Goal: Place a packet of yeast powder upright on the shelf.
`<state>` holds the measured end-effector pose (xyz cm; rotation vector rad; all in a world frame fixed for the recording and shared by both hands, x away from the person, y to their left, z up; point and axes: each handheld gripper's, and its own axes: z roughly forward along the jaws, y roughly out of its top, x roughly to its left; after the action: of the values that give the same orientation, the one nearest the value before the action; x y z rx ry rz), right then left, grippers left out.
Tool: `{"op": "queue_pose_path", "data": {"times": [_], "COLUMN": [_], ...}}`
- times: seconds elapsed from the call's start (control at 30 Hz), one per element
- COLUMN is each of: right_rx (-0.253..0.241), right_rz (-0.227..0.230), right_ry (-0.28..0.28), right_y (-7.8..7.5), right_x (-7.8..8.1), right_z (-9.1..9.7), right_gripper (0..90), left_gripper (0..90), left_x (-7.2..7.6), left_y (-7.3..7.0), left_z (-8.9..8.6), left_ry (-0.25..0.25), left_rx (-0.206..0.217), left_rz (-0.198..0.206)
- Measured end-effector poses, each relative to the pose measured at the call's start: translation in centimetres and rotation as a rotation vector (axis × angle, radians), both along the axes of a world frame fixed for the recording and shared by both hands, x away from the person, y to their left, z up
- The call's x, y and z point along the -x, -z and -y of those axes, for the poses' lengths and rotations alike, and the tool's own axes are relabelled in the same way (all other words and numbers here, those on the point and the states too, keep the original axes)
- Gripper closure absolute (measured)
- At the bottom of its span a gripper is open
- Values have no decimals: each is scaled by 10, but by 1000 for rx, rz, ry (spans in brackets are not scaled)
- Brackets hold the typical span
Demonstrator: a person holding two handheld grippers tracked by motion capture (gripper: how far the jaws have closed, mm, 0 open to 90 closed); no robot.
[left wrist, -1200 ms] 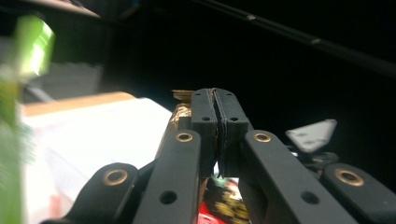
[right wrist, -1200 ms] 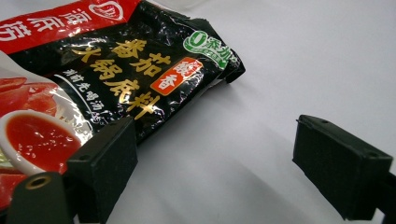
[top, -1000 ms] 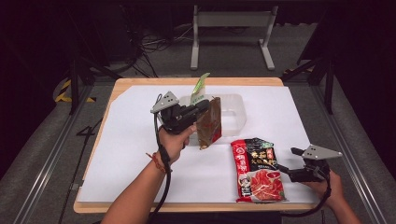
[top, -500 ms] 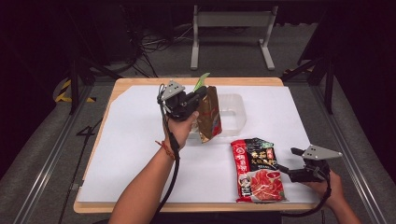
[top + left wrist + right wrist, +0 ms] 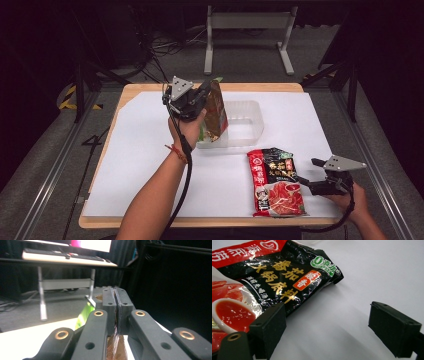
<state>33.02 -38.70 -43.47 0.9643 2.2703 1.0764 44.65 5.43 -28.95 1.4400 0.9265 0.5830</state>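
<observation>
The left tool (image 5: 206,94), upper middle of the high view, is clamped on the top edge of a brown foil snack packet (image 5: 216,111) hanging above the left end of a clear plastic tray (image 5: 249,124). Pinched by a thin seam, the packet could slip or swing past the tray. The right tool (image 5: 306,181), jaws apart, rests on the white counter (image 5: 140,150) beside a red-and-black sauce pouch (image 5: 275,181)

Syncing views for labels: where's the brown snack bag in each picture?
High view: brown snack bag upper centre, hanging from the left gripper above the clear plastic tray.
Left gripper view: bottom centre, a brown strip pinched between the shut jaws.
Right gripper view: not in it.
Shared landmark: the white sheet on the table.
</observation>
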Motion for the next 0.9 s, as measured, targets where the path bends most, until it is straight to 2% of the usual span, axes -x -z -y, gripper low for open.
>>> {"op": "queue_pose_path", "data": {"times": [0.1,0.27,0.47,0.53,0.63,0.67,0.7,0.77,0.83,0.9], "right_rx": [0,5,1,2,2,2,2,1,2,1], "right_rz": [0,0,-4,-3,-3,-2,-3,-5,-5,-5], "right_ry": [-2,2,2,2,2,2,2,3,3,4], "right_y": [0,0,0,0,0,0,0,0,0,0], "right_x": [0,0,0,0,0,0,-1,-1,0,0], "right_z": [0,0,0,0,0,0,0,0,0,0], "right_gripper": [148,149,150,151,151,151,151,151,152,152], "left_gripper": [878,877,877,877,876,877,875,875,875,875], "left_x": [1,-3,-4,-4,-4,-5,-6,-10,-14,-18], "left_y": [1,6,-2,-5,-5,-4,-3,0,4,7], "left_z": [1,7,15,19,26,29,30,32,34,34], "left_ry": [-9,15,19,28,29,31,25,15,-17,-28], "left_rx": [-27,-7,-18,-10,-29,-42,-56,-48,-71,-62], "left_rz": [-6,-28,-15,-25,-22,-33,-40,-54,-61,-76]}}
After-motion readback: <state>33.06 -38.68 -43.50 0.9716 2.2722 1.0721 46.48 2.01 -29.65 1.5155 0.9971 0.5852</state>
